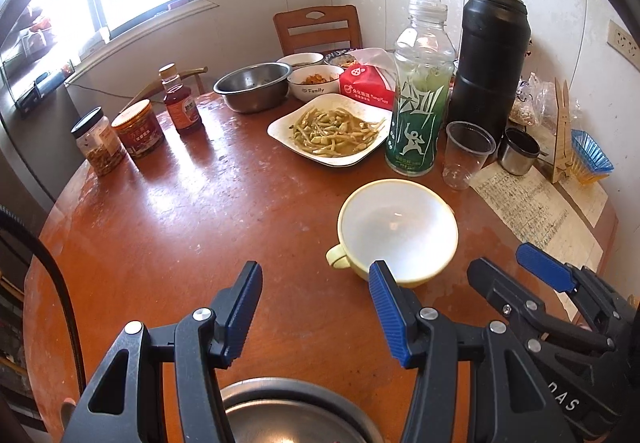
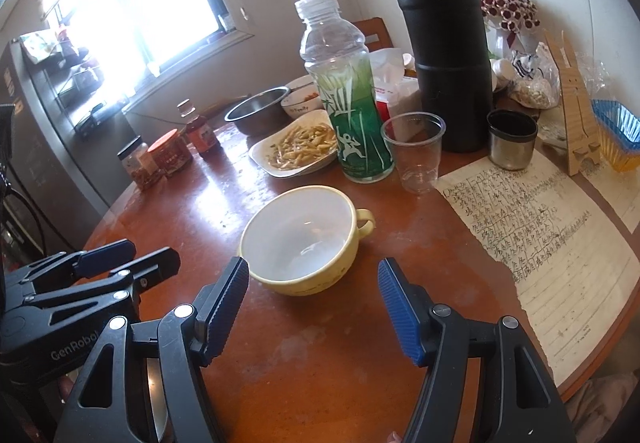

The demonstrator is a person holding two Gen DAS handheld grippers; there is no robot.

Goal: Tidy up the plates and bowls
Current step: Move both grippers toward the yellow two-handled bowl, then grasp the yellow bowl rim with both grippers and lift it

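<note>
Both your grippers hang over the near edge of the round table (image 1: 168, 227), fingers spread, nothing between the pads. Left gripper (image 1: 316, 303) sits just left of the right gripper (image 2: 312, 299); each shows in the other's view, side by side and apart.

Landmark: the yellow cup-bowl (image 2: 298, 239), white inside, empty, upright.
- Just short of it: both grippers. In the left wrist view your left gripper's right pad overlaps its near rim; contact or not, can't tell. In the right wrist view your right gripper's left pad sits close to its near rim, apparently not touching.
- Under your left gripper, at the table's near edge: a metal bowl (image 1: 296, 411), only partly in view.
- Right of the cup-bowl: a handwritten sheet (image 2: 532, 227) flat on the table.
- Just behind it: a green bottle (image 2: 352, 115) and a clear plastic cup (image 2: 416, 151), side by side, with a small metal cup (image 2: 512, 139) further right.
- Behind-left: a white plate of bean strips (image 1: 332, 129), beside the bottle.
- Behind the plastic cup: a black flask (image 2: 444, 55).
- Far behind the plate: a steel basin (image 1: 254, 85), a white bowl with food (image 1: 316, 81), another bowl (image 1: 302, 59) past it, and a red tissue pack (image 1: 366, 85).
- Far left: three jars (image 1: 138, 129) in a row near the table edge.
- Past the table: a wooden chair (image 1: 318, 27).
</note>
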